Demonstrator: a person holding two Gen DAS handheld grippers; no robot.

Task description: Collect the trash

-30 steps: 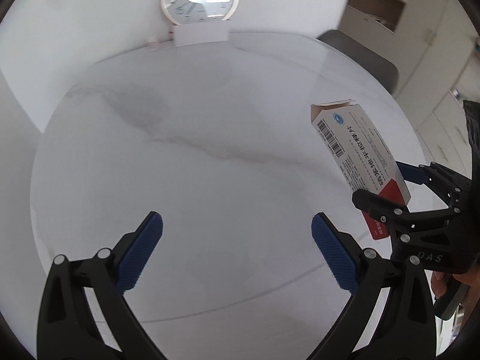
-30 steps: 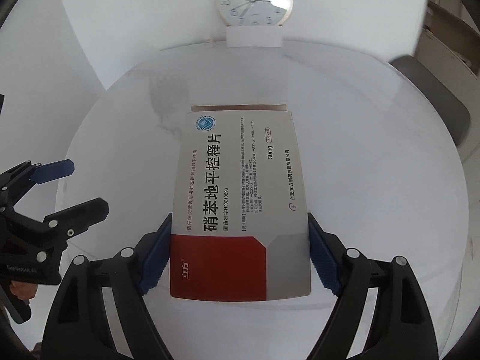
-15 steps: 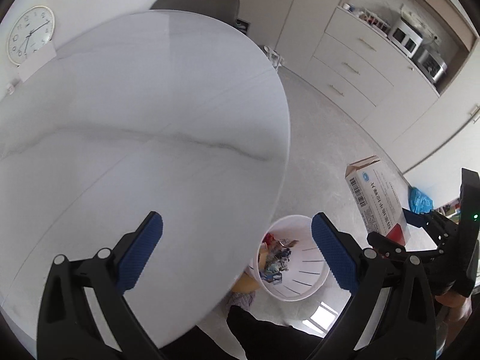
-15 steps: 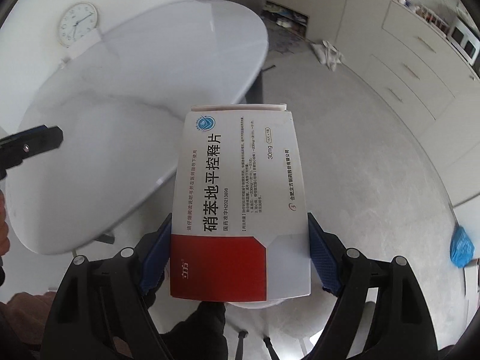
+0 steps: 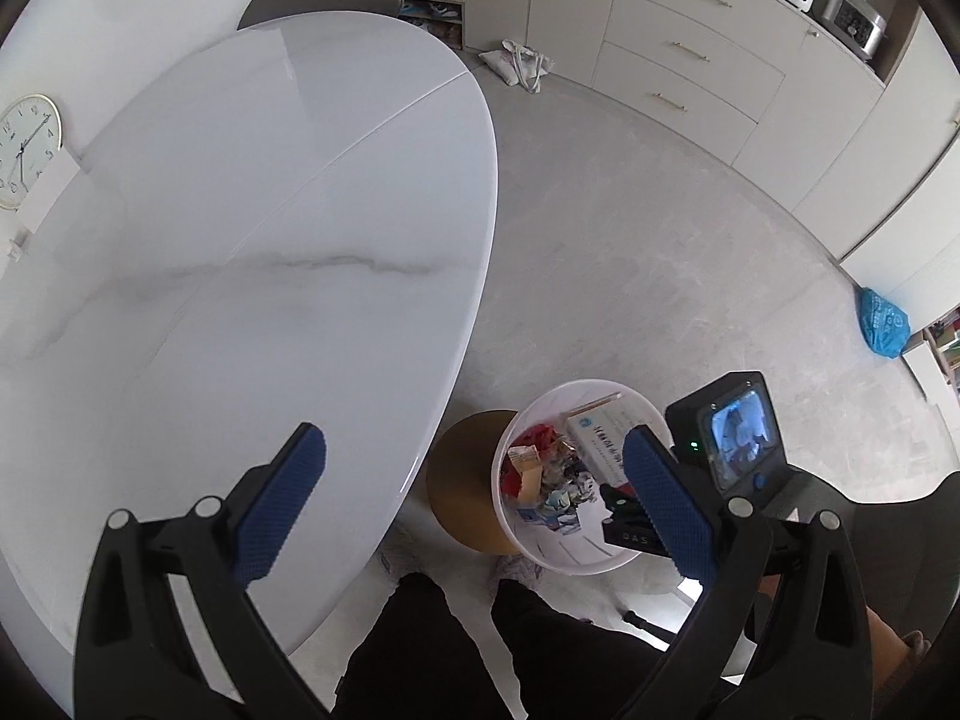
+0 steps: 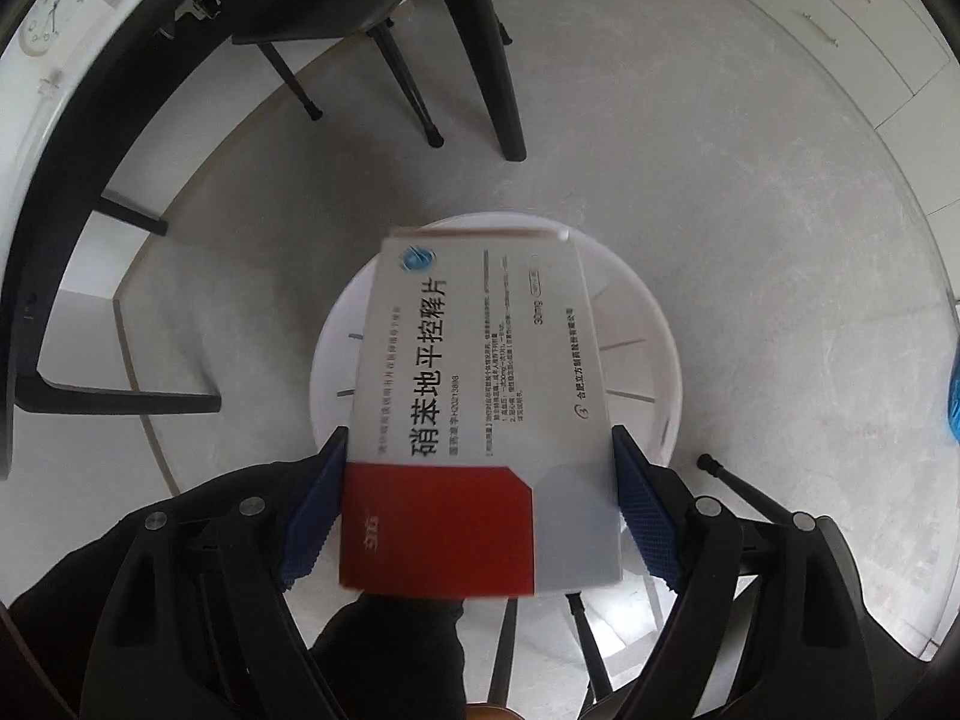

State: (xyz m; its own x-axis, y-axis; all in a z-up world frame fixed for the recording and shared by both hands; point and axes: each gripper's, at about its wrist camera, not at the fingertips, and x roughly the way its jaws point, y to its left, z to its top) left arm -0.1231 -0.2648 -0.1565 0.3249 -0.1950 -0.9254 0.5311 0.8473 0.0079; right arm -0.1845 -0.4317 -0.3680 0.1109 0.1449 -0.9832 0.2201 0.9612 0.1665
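Nearest to us, our right gripper (image 6: 480,504) is clamped on the medicine box (image 6: 480,420), its blue pads pressed to the carton's two long sides near the red end. Half a second ago that box hung over open floor beside the table; now it sits directly above the white trash bin (image 6: 648,324), whose rim rings it on all sides. In the left wrist view the box (image 5: 600,438) dips inside the bin's mouth (image 5: 558,564), over crumpled wrappers (image 5: 540,474) already lying there. Our left gripper (image 5: 474,504) holds nothing, its fingers spread wide apart, as before. It has swung further right: the bin, earlier partly hidden between its fingers, now shows whole beside the gold table base (image 5: 462,480). Farther off lie the white marble table (image 5: 240,240), the clock (image 5: 27,150) and the cream drawers (image 5: 690,48).
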